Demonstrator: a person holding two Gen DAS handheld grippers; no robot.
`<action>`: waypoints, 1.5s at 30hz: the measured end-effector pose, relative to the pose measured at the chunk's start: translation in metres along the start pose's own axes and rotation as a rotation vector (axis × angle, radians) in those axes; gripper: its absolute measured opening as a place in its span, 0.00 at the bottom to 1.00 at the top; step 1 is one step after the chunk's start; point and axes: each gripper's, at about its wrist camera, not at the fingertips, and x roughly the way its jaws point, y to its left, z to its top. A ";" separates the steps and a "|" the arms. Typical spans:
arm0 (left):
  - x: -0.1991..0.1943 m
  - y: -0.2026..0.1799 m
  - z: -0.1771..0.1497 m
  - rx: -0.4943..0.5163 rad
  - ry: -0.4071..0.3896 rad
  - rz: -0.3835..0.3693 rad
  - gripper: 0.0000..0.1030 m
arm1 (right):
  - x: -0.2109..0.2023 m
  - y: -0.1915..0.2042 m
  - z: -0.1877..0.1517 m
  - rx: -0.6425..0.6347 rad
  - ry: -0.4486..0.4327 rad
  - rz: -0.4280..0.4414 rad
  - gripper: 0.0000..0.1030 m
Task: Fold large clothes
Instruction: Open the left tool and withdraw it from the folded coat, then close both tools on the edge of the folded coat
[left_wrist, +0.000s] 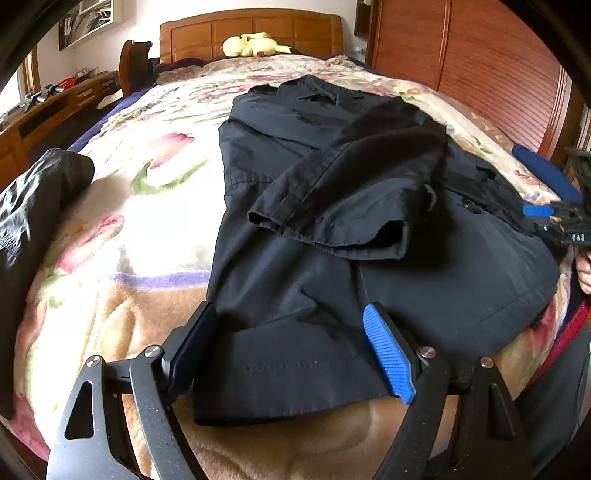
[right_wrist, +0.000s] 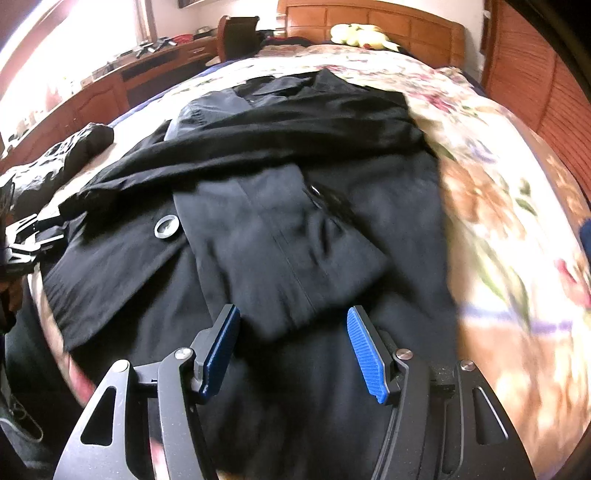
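Note:
A large black coat (left_wrist: 332, 240) lies flat on the flowered blanket (left_wrist: 122, 206), collar toward the headboard, with one sleeve (left_wrist: 332, 206) folded across its front. My left gripper (left_wrist: 291, 332) is open, its jaws straddling the coat's hem corner near the bed's front edge. In the right wrist view the same coat (right_wrist: 277, 229) fills the middle, with a grey button (right_wrist: 166, 226) and a folded panel on top. My right gripper (right_wrist: 291, 339) is open and empty just above the coat's lower part. The right gripper also shows at the far right of the left wrist view (left_wrist: 561, 221).
A second dark garment (left_wrist: 33, 206) lies at the bed's left edge. A yellow plush toy (left_wrist: 251, 45) sits by the wooden headboard (left_wrist: 251, 29). A wooden desk (left_wrist: 55, 107) stands at left and a wooden wardrobe (left_wrist: 480, 55) at right. The blanket (right_wrist: 509, 221) extends to the right.

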 end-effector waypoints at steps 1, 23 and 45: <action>-0.003 0.001 -0.001 -0.004 -0.007 -0.008 0.80 | -0.006 -0.004 -0.005 0.006 0.000 -0.017 0.60; -0.041 0.032 -0.017 -0.108 -0.046 -0.049 0.47 | -0.031 -0.035 -0.047 0.079 -0.004 -0.128 0.60; -0.034 0.035 -0.028 -0.118 -0.015 -0.047 0.37 | -0.025 -0.039 -0.053 0.091 -0.029 -0.114 0.61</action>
